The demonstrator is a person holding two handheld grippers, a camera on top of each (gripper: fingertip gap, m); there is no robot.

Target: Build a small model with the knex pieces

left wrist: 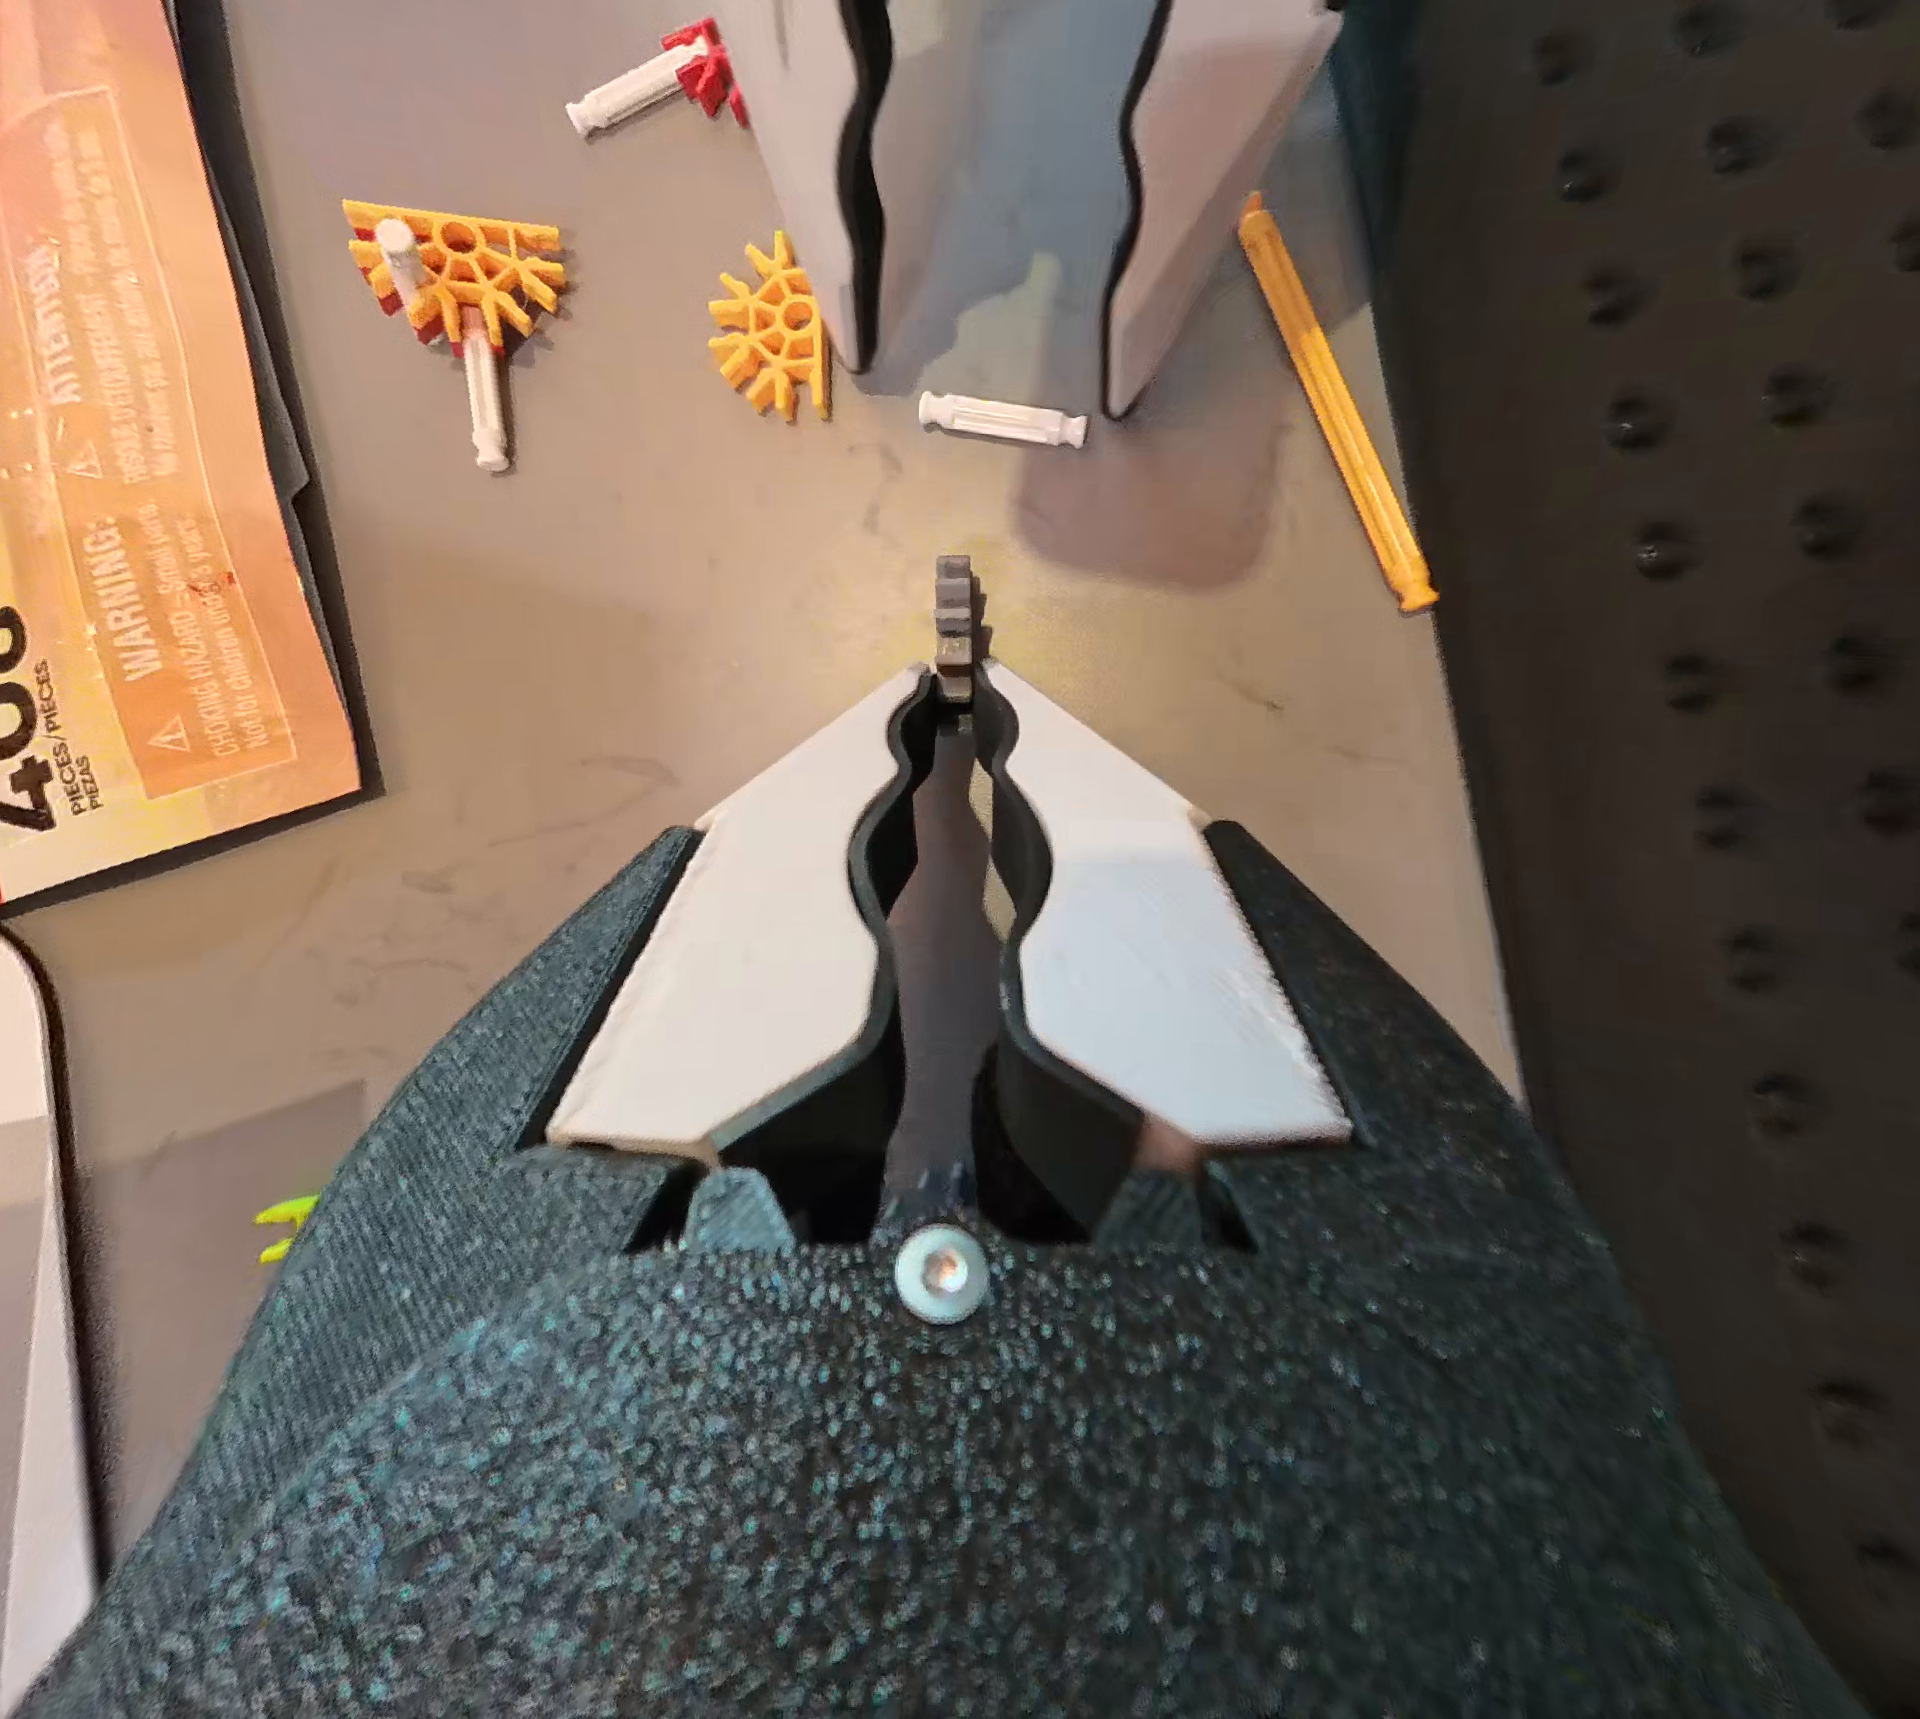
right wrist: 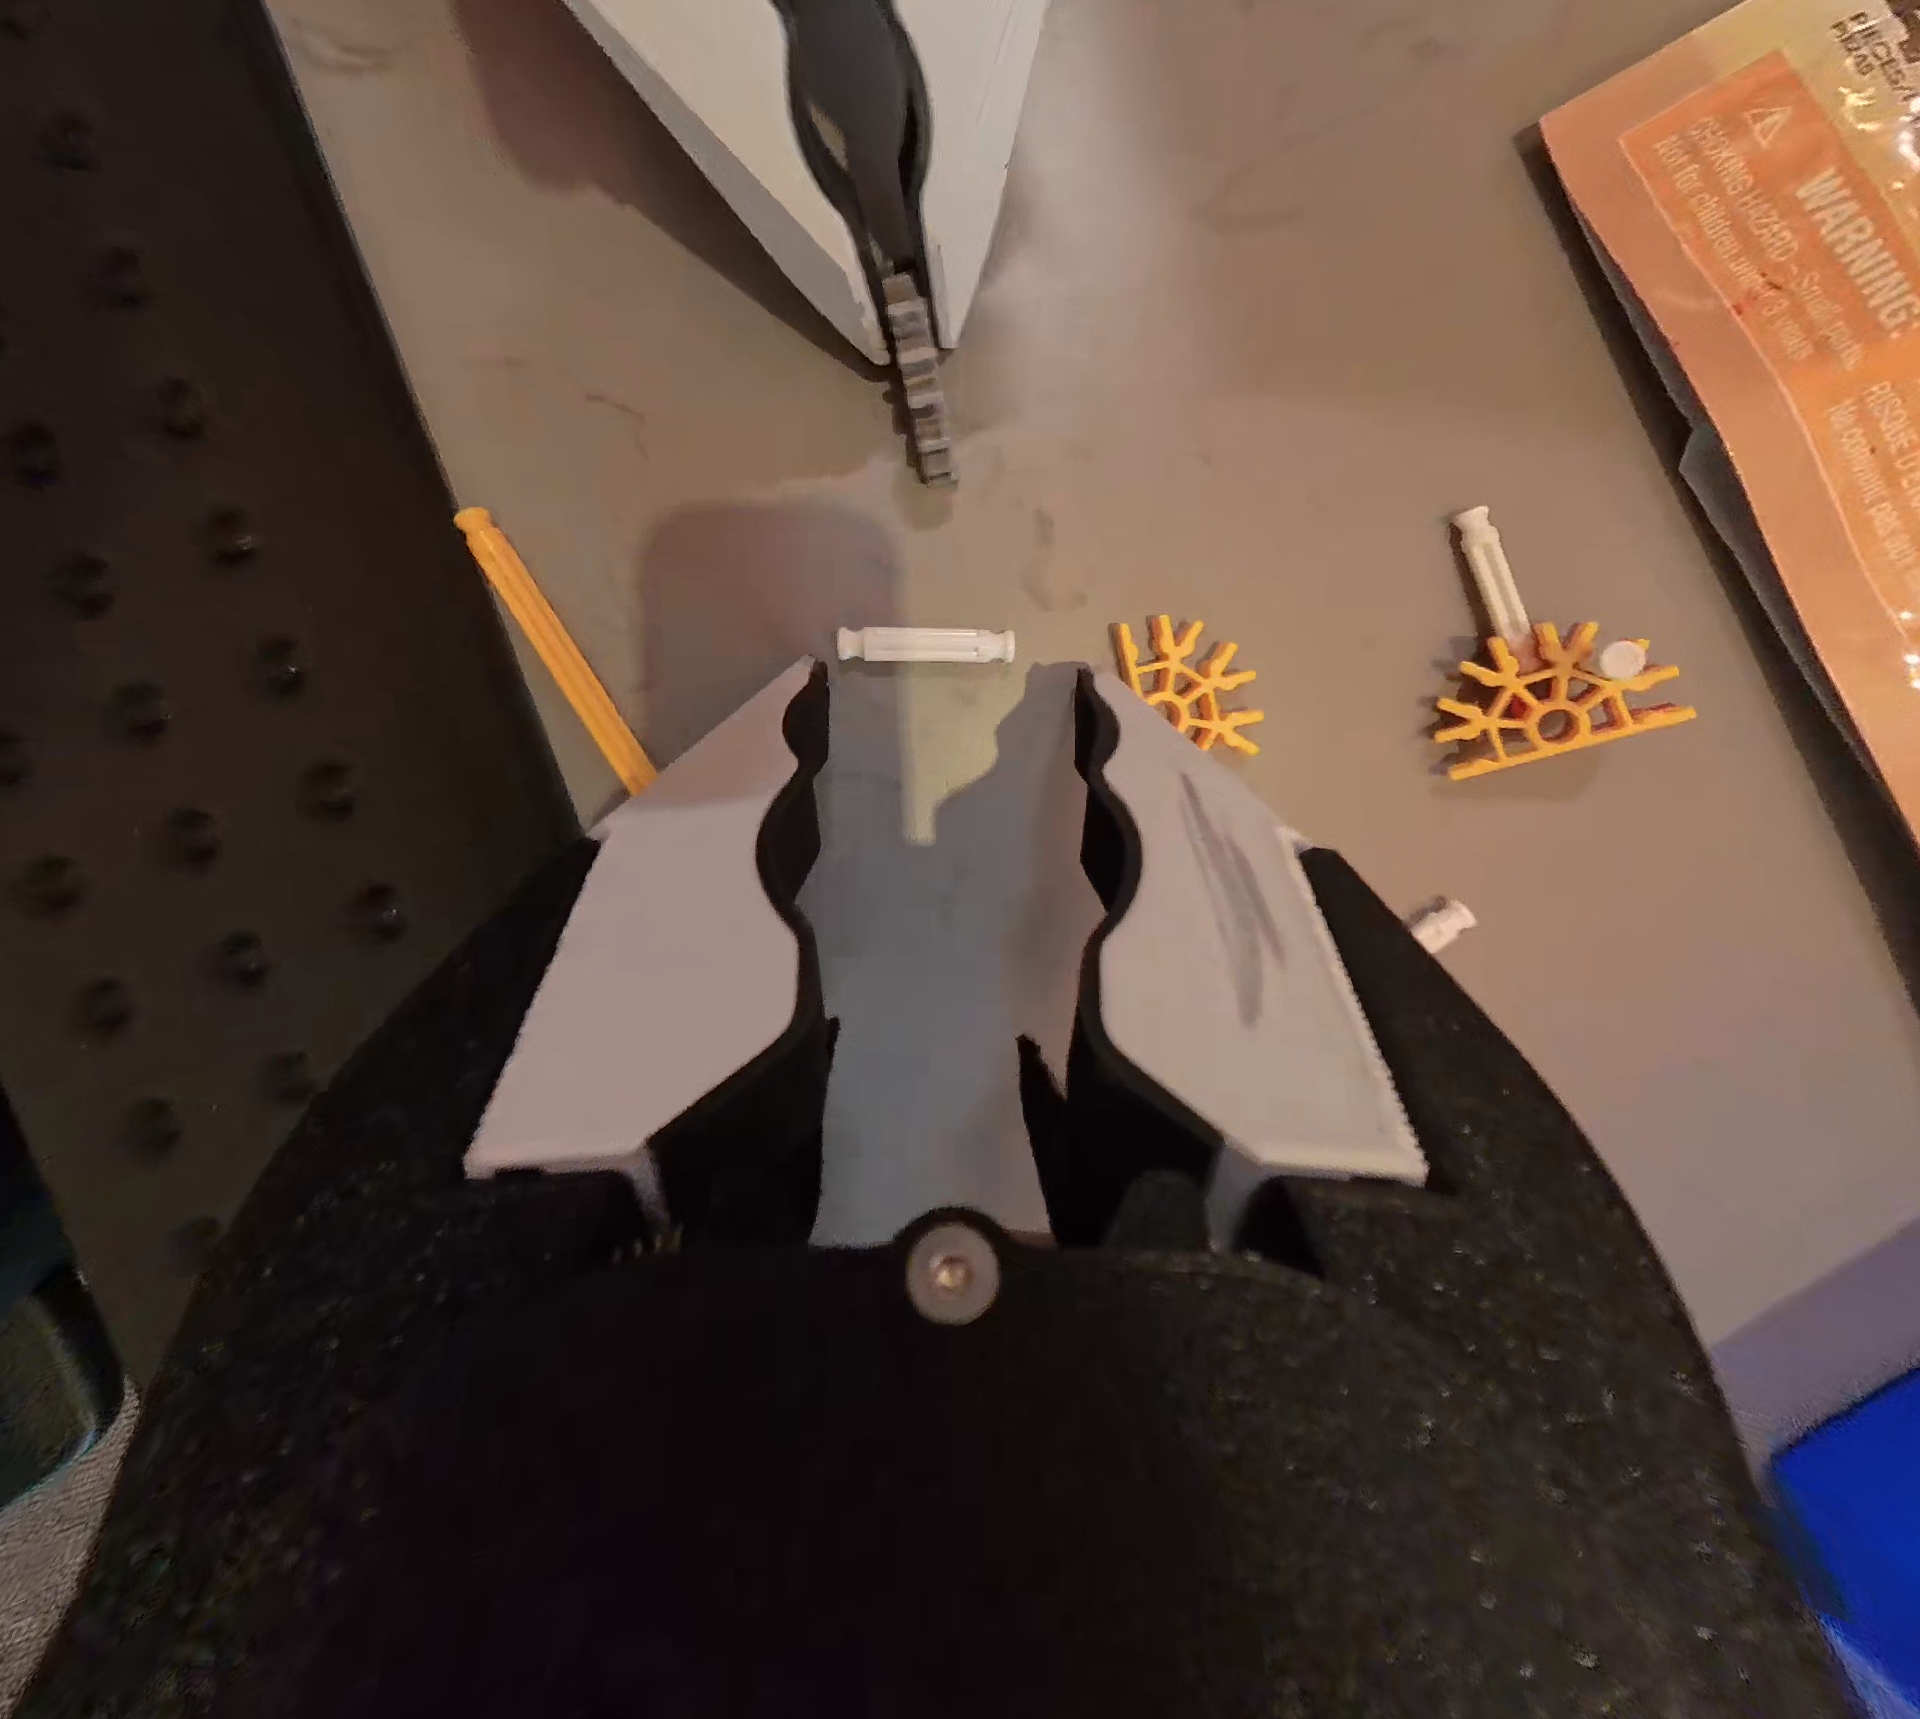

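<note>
Our left gripper (left wrist: 954, 682) pinches a grey connector (left wrist: 953, 607) above the table (left wrist: 623, 589) while our right gripper (right wrist: 948, 682) hangs open over a white rod (right wrist: 925, 643), yellow connector (right wrist: 1190, 687) beside

printed text: on orange package (left wrist: 156, 381) | warning panel and piece count | wording not given

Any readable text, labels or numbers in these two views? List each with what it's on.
Orange printed packet: boxed print, triangle symbols and large numerals, partly blurred; I won't transcribe the wording.
Left tool, right tool, grey toothed piece, yellow connector, white rod: no writing visible.
</note>
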